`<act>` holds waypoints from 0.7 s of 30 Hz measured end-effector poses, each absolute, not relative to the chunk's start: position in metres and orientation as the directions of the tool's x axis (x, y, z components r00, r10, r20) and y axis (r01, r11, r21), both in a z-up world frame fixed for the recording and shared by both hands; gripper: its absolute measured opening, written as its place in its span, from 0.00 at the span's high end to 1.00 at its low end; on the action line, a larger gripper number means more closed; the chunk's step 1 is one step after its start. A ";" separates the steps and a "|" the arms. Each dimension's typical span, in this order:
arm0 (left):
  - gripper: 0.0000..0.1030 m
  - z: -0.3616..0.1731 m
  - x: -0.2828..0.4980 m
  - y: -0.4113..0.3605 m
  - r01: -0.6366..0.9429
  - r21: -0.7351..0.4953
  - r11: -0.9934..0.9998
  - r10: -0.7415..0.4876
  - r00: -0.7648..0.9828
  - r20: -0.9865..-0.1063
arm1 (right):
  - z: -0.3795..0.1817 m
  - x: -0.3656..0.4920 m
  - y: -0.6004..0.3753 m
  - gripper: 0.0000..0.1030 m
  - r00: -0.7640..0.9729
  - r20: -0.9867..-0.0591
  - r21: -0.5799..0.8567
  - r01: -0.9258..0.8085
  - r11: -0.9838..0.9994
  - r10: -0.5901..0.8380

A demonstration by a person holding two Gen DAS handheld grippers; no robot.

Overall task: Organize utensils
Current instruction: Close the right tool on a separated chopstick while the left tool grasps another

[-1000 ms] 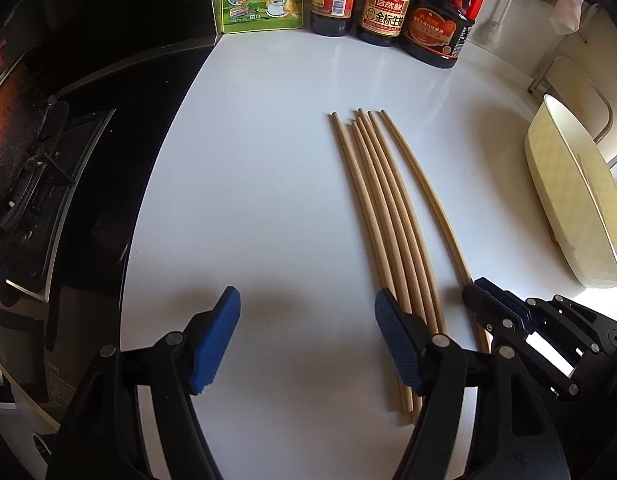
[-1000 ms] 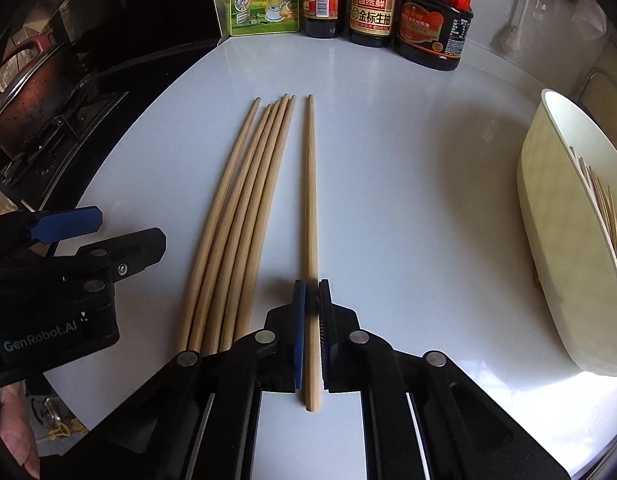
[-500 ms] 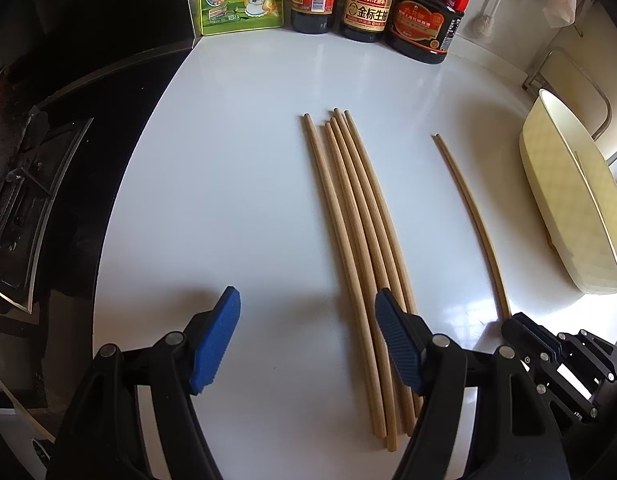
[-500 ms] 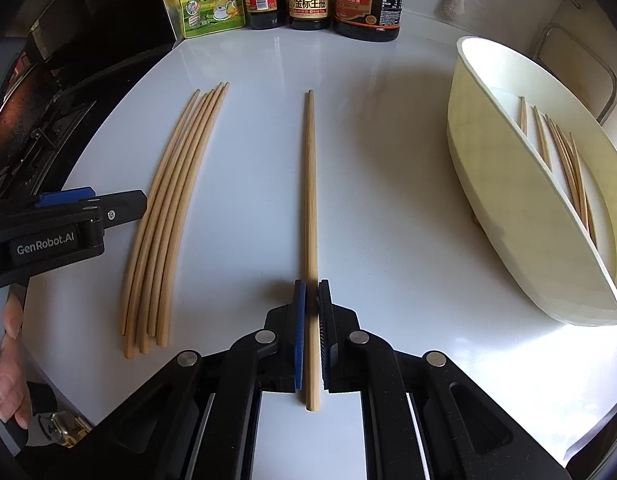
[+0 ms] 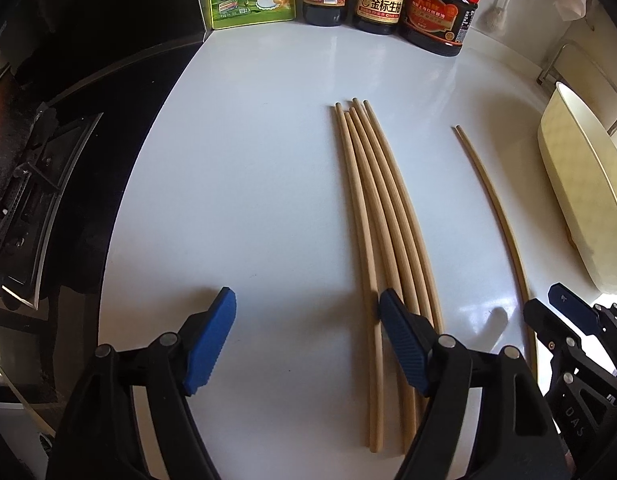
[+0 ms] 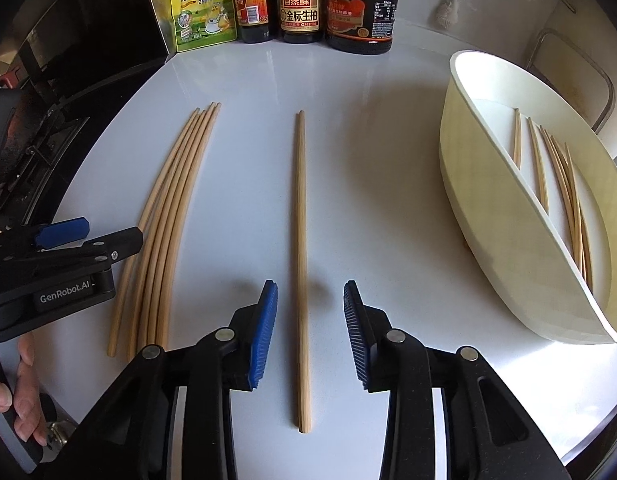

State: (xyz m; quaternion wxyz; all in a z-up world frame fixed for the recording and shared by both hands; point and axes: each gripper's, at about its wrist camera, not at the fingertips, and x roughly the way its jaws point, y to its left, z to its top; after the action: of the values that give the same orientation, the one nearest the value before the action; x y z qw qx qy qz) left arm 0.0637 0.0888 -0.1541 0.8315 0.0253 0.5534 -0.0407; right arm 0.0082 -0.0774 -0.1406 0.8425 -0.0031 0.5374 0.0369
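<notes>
1. The right tool point(image 6: 310, 330) stands with its blue pads spread apart, gripping nothing. A single chopstick point(image 6: 301, 264) lies flat on the white surface point(image 6: 368, 160), running through the gap between the pads and touching neither.
2. The left tool point(image 5: 306, 344) is also spread wide and holds nothing. Its right pad point(image 5: 402, 344) sits over the near ends of the chopstick bundle point(image 5: 382, 216); contact cannot be judged.
3. The bundle of five chopsticks lies to the left of the single chopstick, well apart from it, tips close together at the far end.
4. A cream tray point(image 6: 492, 208) sits on the surface to the right of the single chopstick. More chopsticks point(image 6: 564, 184) lie inside it, spread across its divided compartments.
5. Beyond the single chopstick's far tip, at the back of the surface, stand a yellow-green seasoning pouch point(image 6: 202, 8) and three dark sauce bottles point(image 6: 300, 4) in a row.
6. To the left of the bundle, past the edge of the surface, is a dark stove point(image 5: 24, 184).
</notes>
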 end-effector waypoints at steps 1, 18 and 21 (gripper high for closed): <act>0.29 -0.156 0.064 0.089 0.091 0.000 0.996 -0.035 0.379 -0.925 | -0.142 0.009 -0.077 0.68 0.416 -0.908 0.030 -0.066 0.997 0.055; 0.81 -0.151 0.072 0.073 0.144 -0.008 0.990 -0.066 0.402 -0.913 | -0.147 0.032 -0.079 0.93 0.407 -0.911 0.025 -0.100 0.995 0.063; 0.93 -0.150 0.072 0.070 0.161 -0.038 0.986 -0.097 0.374 -0.923 | -0.147 0.033 -0.080 0.93 0.399 -0.914 0.036 -0.102 0.994 0.074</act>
State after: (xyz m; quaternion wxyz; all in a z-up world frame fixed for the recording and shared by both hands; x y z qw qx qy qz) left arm 0.0719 0.0705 -0.1500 0.8282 0.0289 0.5542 -0.0777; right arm 0.0330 -0.0800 -0.1471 0.8364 -0.0128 0.5455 0.0525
